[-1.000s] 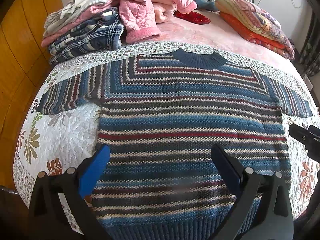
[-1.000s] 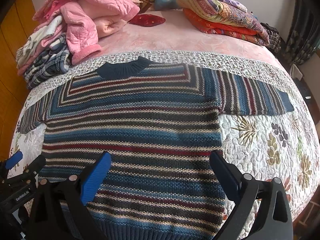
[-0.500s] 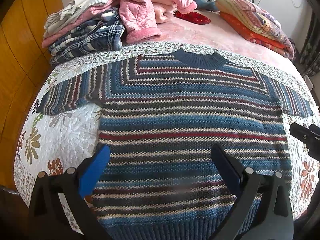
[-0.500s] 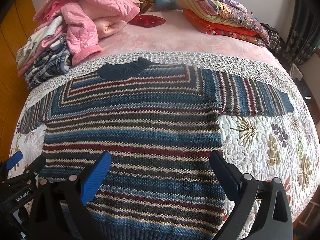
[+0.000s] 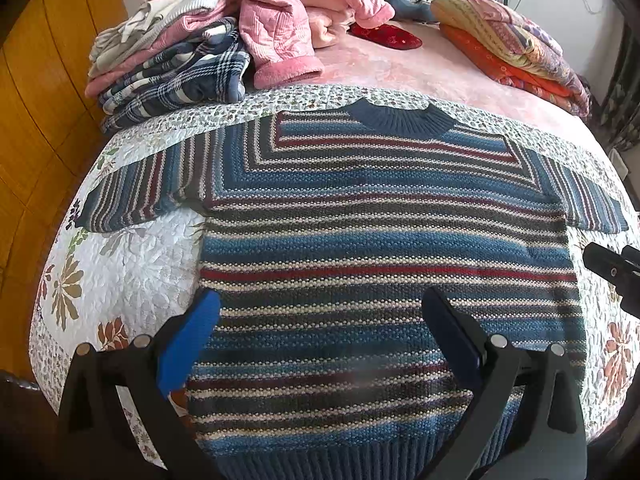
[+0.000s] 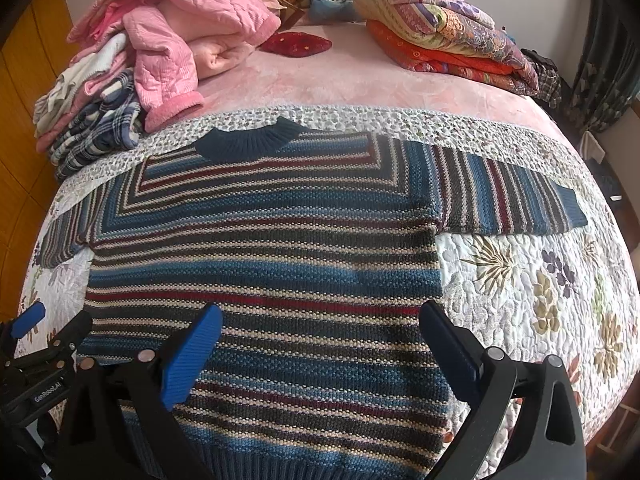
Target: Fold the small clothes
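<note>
A floral quilt [image 5: 132,264] covers the near half of the bed, and on it the striped sweater [image 5: 360,240] lies flat and face up, collar toward 12 o'clock, 2 sleeves spread toward 9 and 3 o'clock. A pile of pink and plaid clothes [image 5: 208,40] sits at 11 o'clock, folded blankets [image 6: 444,36] at 1 o'clock. The left gripper [image 5: 320,320] and the right gripper [image 6: 320,324] hover over the hem at 6 o'clock, jaws spread wide, gripping nothing.

One striped sweater [image 5: 380,248], two tools, two clothing piles.
</note>
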`<move>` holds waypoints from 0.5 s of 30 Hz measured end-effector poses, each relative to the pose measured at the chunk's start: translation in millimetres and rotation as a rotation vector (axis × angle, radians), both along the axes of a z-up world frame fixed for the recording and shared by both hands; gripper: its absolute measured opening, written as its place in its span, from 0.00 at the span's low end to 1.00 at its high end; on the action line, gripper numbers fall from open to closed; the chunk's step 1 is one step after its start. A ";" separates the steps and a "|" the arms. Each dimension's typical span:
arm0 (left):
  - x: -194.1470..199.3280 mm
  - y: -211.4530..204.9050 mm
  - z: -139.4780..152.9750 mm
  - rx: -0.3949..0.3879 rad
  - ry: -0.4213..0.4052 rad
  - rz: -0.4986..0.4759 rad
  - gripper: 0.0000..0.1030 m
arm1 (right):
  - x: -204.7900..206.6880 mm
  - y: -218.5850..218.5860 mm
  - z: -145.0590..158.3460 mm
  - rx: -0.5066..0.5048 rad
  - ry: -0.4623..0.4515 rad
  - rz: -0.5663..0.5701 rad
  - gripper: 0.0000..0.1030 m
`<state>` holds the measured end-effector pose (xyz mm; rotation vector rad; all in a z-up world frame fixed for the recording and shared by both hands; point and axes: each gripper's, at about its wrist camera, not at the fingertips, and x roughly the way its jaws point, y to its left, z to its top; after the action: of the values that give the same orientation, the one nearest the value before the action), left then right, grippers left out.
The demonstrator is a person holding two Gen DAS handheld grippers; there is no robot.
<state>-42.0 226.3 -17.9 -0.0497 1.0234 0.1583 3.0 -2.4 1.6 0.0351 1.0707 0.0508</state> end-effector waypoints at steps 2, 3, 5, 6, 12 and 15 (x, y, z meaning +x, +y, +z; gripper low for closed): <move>-0.1 0.6 -0.1 0.000 0.000 0.001 0.97 | 0.1 0.3 0.6 0.001 0.000 0.000 0.96; -0.3 -0.2 -0.3 0.000 0.000 0.000 0.97 | -0.1 0.4 0.4 -0.001 -0.001 0.001 0.96; -0.1 1.8 0.0 -0.007 -0.002 -0.005 0.97 | 0.9 -0.2 0.6 -0.002 -0.003 0.003 0.96; 0.3 2.5 0.3 -0.010 -0.002 -0.007 0.97 | 2.8 -1.5 1.1 -0.002 -0.002 0.005 0.96; 6.8 -0.1 -2.1 0.007 -0.009 0.002 0.97 | 32.4 -47.1 7.9 0.027 0.010 -0.079 0.96; 10.8 -2.9 -6.2 0.030 -0.013 0.009 0.97 | 54.3 -95.4 9.2 0.074 0.038 -0.202 0.96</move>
<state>-31.2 223.5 -24.2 -0.0282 1.0072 0.1818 57.3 -97.8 10.8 0.2109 1.0980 -0.0928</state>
